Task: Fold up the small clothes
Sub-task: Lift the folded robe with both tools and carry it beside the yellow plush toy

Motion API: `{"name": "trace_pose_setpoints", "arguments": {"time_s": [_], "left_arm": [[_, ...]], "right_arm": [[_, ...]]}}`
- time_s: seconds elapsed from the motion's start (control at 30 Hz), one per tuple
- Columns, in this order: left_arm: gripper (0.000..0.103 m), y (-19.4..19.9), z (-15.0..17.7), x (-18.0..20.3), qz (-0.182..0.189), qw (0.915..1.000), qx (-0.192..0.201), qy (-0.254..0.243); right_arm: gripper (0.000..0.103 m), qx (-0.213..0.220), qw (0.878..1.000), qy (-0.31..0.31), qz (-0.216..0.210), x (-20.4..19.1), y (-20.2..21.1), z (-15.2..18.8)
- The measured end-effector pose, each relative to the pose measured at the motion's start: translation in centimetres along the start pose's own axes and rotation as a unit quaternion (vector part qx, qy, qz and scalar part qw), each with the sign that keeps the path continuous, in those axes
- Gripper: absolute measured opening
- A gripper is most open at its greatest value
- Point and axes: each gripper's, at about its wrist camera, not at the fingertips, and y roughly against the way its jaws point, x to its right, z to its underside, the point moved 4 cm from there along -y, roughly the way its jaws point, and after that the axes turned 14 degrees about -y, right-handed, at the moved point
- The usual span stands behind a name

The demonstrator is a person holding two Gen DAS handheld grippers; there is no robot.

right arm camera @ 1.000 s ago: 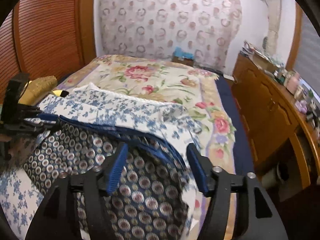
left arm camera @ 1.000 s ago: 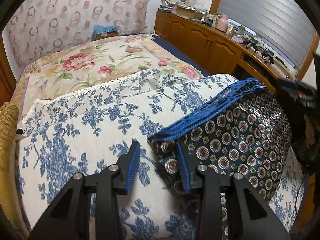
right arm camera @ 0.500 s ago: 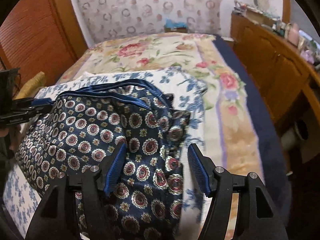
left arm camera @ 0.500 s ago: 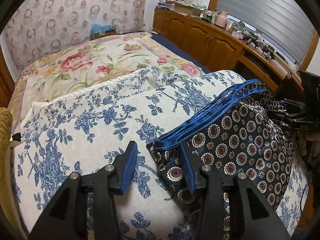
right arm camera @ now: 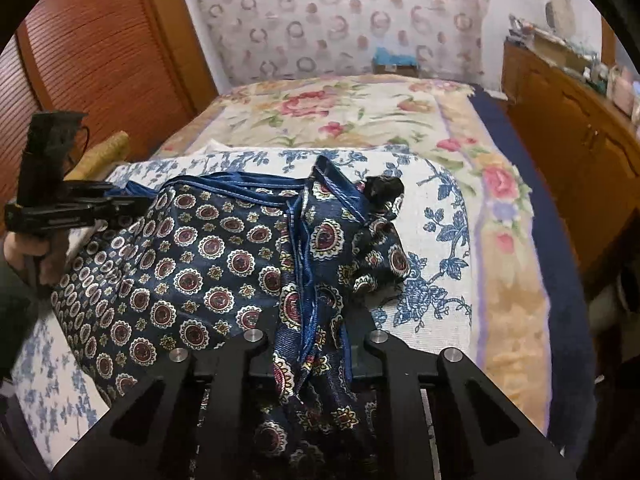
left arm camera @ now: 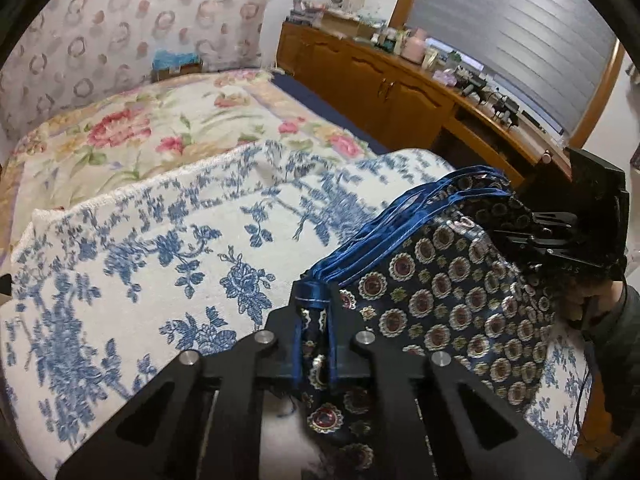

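Note:
A navy garment with red and white medallions and blue trim (left arm camera: 448, 292) hangs stretched between my two grippers over a white cloth with blue flowers (left arm camera: 160, 248) on the bed. My left gripper (left arm camera: 314, 308) is shut on one bunched corner of the garment. My right gripper (right arm camera: 316, 320) is shut on the other bunched corner; the garment (right arm camera: 192, 264) spreads to the left of it. The left gripper shows at the left of the right wrist view (right arm camera: 132, 204), and the right one at the right of the left wrist view (left arm camera: 532, 224).
The bed carries a cream quilt with pink flowers (left arm camera: 132, 136). A wooden cabinet with clutter on top (left arm camera: 384, 88) runs along the right side. A slatted wooden door (right arm camera: 88, 60) stands to the left. A patterned curtain (right arm camera: 340, 12) hangs behind the bed.
Both grippers were open beside the garment's corners. Both have closed on the bunched fabric, and the garment is lifted taut between them.

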Motion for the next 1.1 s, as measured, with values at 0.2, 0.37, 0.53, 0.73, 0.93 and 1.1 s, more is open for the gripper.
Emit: {"name": "trace_pose_setpoints", "arguments": {"time_s": [0.2, 0.37, 0.53, 0.73, 0.93, 1.1], "left_arm": [[0.004, 5.6, -0.2, 1.7, -0.031, 0.9976, 0.061, -0.011], [0.004, 10.1, -0.1, 1.9, -0.069, 0.9922, 0.102, -0.021], [0.004, 14.8, 0.6, 1.0, -0.125, 0.9831, 0.13, -0.029], [0.004, 20.1, 3.1, -2.4, -0.181, 0.971, 0.156, -0.006], [0.004, 25.2, 6.6, -6.5, -0.242, 0.9533, 0.178, 0.025], [0.004, 29.2, 11.3, -10.0, -0.286, 0.9338, 0.201, 0.076]], "right_arm": [[0.009, 0.055, 0.998, 0.014, -0.006, -2.4, 3.4, -0.6], [0.009, 0.083, 0.996, 0.037, -0.004, -5.4, 5.3, -2.0], [0.009, 0.099, 0.992, 0.07, -0.022, -9.6, 6.0, -3.7], [0.008, 0.105, 0.985, 0.124, -0.052, -15.9, 5.3, -5.8], [0.008, 0.107, 0.972, 0.187, -0.09, -23.4, 3.8, -8.4], [0.008, 0.1, 0.956, 0.25, -0.119, -30.6, 1.7, -10.6]]}}
